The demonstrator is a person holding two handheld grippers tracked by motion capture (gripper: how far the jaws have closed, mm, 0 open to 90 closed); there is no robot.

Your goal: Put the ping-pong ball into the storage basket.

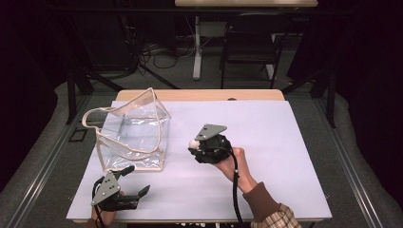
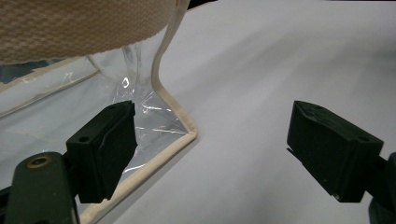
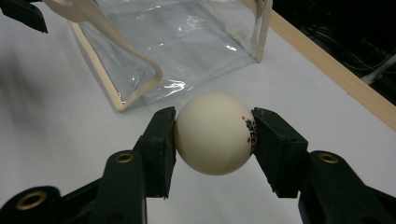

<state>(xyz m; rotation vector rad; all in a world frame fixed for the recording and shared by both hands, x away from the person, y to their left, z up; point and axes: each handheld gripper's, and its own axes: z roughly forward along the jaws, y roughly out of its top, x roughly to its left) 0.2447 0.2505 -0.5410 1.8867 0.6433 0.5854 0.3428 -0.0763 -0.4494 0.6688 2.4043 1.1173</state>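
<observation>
The white ball (image 3: 215, 133) sits pinched between the right gripper (image 3: 214, 140) fingers, above the white table (image 1: 285, 142) near the clear bag (image 1: 133, 133). The left gripper (image 1: 133, 183) fingers are spread beside the bag's corner. Dark room behind.

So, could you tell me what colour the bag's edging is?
Beige edging on the clear bag, best in the right gripper view.

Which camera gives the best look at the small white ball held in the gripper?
The right gripper view: the white ball sits close up, pinched between the right gripper jaws, red and black print visible. The high view shows the ball as a tiny pale spot. The left gripper view faces the clear plastic bag.
</observation>
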